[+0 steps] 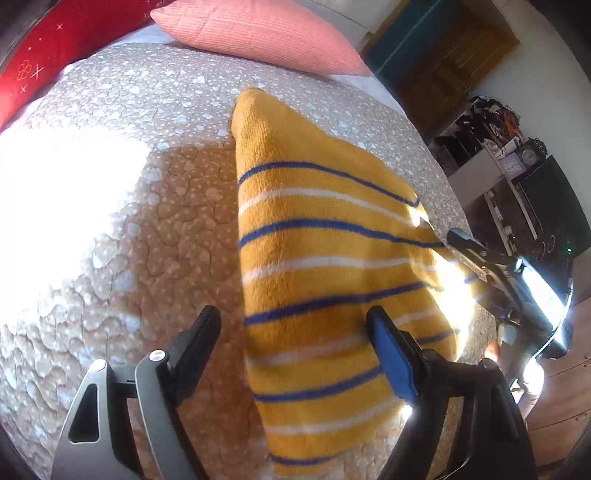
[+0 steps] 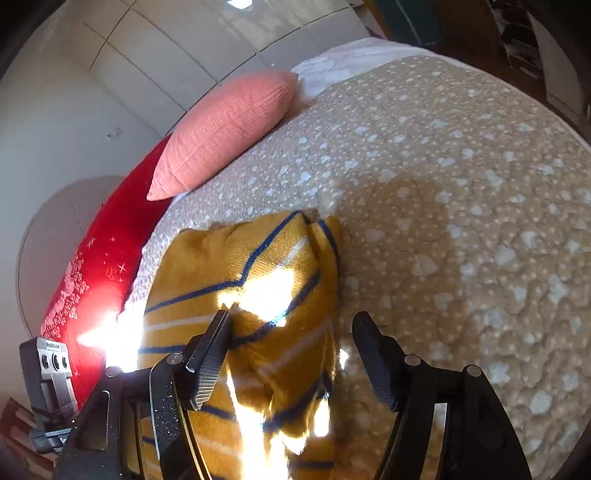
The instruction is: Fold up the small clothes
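Observation:
A small mustard-yellow knit sweater (image 1: 325, 280) with blue and white stripes lies folded on the beige quilted bedspread (image 1: 140, 221). My left gripper (image 1: 291, 325) is open, its jaws straddling the sweater's near left edge just above it. My right gripper (image 2: 291, 325) is open too, over the sweater's (image 2: 251, 273) bunched corner, with the fabric between its fingers but not pinched. In the left wrist view the right gripper (image 1: 469, 251) shows at the sweater's right corner.
A pink pillow (image 1: 258, 29) and a red cushion (image 1: 40, 59) lie at the head of the bed. Shelves with clutter and clocks (image 1: 509, 155) stand beyond the bed's right edge. Bright sun patches fall on the quilt (image 1: 55, 206).

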### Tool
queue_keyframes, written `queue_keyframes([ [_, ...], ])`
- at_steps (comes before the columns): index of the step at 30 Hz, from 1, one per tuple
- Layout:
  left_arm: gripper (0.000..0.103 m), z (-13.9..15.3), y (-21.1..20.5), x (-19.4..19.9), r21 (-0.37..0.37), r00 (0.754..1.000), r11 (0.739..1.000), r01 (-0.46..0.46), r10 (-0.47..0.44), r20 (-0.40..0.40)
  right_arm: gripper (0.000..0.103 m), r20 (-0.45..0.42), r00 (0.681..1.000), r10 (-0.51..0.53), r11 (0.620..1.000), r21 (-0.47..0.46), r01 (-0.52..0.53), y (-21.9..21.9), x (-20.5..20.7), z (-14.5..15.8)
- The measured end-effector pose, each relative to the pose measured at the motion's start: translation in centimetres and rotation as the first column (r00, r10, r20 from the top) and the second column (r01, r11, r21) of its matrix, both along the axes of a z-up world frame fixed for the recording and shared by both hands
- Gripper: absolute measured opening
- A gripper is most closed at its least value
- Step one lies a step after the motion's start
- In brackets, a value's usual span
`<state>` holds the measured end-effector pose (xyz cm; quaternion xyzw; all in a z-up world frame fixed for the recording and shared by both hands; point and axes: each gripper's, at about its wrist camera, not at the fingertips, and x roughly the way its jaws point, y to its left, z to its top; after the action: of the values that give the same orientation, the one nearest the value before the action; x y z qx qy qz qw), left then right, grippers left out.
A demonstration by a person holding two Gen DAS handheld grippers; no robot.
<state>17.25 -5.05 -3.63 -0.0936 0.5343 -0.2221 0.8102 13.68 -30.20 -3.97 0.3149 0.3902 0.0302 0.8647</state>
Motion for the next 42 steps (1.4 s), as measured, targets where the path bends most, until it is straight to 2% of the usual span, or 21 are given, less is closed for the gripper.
queue_keyframes([
  [4, 0.08, 0.2, 1.5, -3.9, 0.029, 0.998, 0.999, -0.044, 0.043, 0.035, 0.073, 0.125, 0.991, 0.045, 0.993, 0.099, -0.058, 1.0, -3.5, 2.9],
  [6, 0.08, 0.4, 1.8, -6.3, 0.059, 0.996, 0.996, -0.062, 0.058, 0.064, 0.073, 0.164, 0.983, 0.081, 0.979, 0.172, -0.109, 2.0, -4.5, 2.9],
  [8, 0.08, 1.0, 2.0, -8.5, 0.098, 0.993, 0.993, -0.072, 0.062, 0.104, 0.073, 0.15, 0.978, 0.145, 0.952, 0.25, -0.179, 3.4, -4.4, 1.3],
  [10, 0.08, 2.0, 2.1, -10.6, 0.141, 0.984, 0.986, -0.085, 0.061, 0.169, 0.072, 0.072, 0.981, 0.18, 0.933, 0.303, -0.194, 4.2, -3.9, -1.7],
  [12, 0.08, 3.5, 2.3, -12.8, 0.178, 0.967, 0.978, -0.11, 0.064, 0.245, 0.057, 0.026, 0.994, 0.107, 0.954, 0.28, -0.111, 3.5, -4.5, -3.6],
  [13, 0.08, 4.3, 2.6, -14.0, 0.192, 0.956, 0.974, -0.123, 0.065, 0.285, 0.043, 0.025, 0.997, 0.073, 0.964, 0.255, -0.077, 3.0, -5.1, -3.9],
  [14, 0.083, 5.1, 2.9, -15.2, 0.202, 0.942, 0.969, -0.142, 0.069, 0.329, 0.042, 0.016, 1.0, 0.026, 0.976, 0.214, -0.029, 2.4, -5.8, -3.8],
  [15, 0.086, 5.9, 3.3, -16.4, 0.212, 0.922, 0.963, -0.168, 0.077, 0.379, 0.042, 0.001, 0.999, -0.038, 0.988, 0.152, 0.037, 2.0, -6.8, -3.5],
  [16, 0.091, 6.7, 3.5, -17.5, 0.22, 0.896, 0.955, -0.198, 0.085, 0.437, 0.049, -0.013, 0.996, -0.093, 0.991, 0.1, 0.094, 1.6, -7.7, -3.0],
  [17, 0.096, 7.5, 3.7, -18.5, 0.222, 0.861, 0.948, -0.229, 0.091, 0.5, 0.067, -0.02, 0.991, -0.134, 0.988, 0.069, 0.135, 1.4, -8.5, -2.7],
  [19, 0.103, 9.0, 4.1, -21.0, 0.219, 0.772, 0.927, -0.305, 0.106, 0.627, 0.072, 0.012, 0.988, -0.153, 0.986, 0.071, 0.152, 1.2, -10.3, -1.7],
  [21, 0.103, 10.3, 3.6, -22.5, 0.213, 0.686, 0.905, -0.367, 0.109, 0.72, 0.072, 0.026, 0.988, -0.152, 0.988, 0.019, 0.151, 1.9, -11.9, -0.6],
  [22, 0.103, 10.8, 3.5, -23.2, 0.212, 0.664, 0.901, -0.38, 0.106, 0.74, 0.072, 0.035, 0.989, -0.147, 0.989, -0.019, 0.147, 2.5, -12.7, 0.0],
  [23, 0.103, 11.4, 3.2, -23.4, 0.208, 0.658, 0.902, -0.378, 0.104, 0.746, 0.074, 0.04, 0.989, -0.14, 0.988, -0.058, 0.143, 3.1, -13.6, 0.5],
  [27, 0.103, 12.1, 2.3, -24.5, 0.179, 0.685, 0.931, -0.319, 0.096, 0.722, 0.079, 0.032, 0.994, -0.108, 0.973, -0.203, 0.112, 5.9, -17.3, 1.0],
  [29, 0.103, 11.6, 2.0, -24.9, 0.185, 0.702, 0.93, -0.318, 0.099, 0.706, 0.082, 0.011, 0.996, -0.094, 0.959, -0.266, 0.094, 7.4, -18.8, 0.6],
  [33, 0.103, 9.5, 1.6, -25.9, 0.238, 0.779, 0.933, -0.27, 0.067, 0.623, 0.083, -0.061, 0.995, -0.082, 0.924, -0.379, 0.053, 9.8, -21.3, -0.9],
  [35, 0.103, 8.2, 1.4, -26.3, 0.269, 0.801, 0.929, -0.256, 0.048, 0.597, 0.083, -0.064, 0.995, -0.071, 0.907, -0.418, 0.038, 10.6, -22.3, -1.2],
  [38, 0.103, 6.3, 1.1, -26.7, 0.277, 0.814, 0.928, -0.25, 0.047, 0.579, 0.085, -0.039, 0.996, -0.078, 0.855, -0.517, 0.047, 11.5, -23.4, -1.0],
  [40, 0.103, 5.3, 0.9, -26.4, 0.274, 0.841, 0.934, -0.227, 0.047, 0.538, 0.086, -0.025, 0.994, -0.102, 0.82, -0.568, 0.07, 11.7, -23.5, -0.8],
  [42, 0.103, 4.6, 0.7, -26.1, 0.275, 0.864, 0.938, -0.213, 0.049, 0.501, 0.086, -0.019, 0.993, -0.12, 0.802, -0.59, 0.086, 11.6, -23.5, -0.6],
])
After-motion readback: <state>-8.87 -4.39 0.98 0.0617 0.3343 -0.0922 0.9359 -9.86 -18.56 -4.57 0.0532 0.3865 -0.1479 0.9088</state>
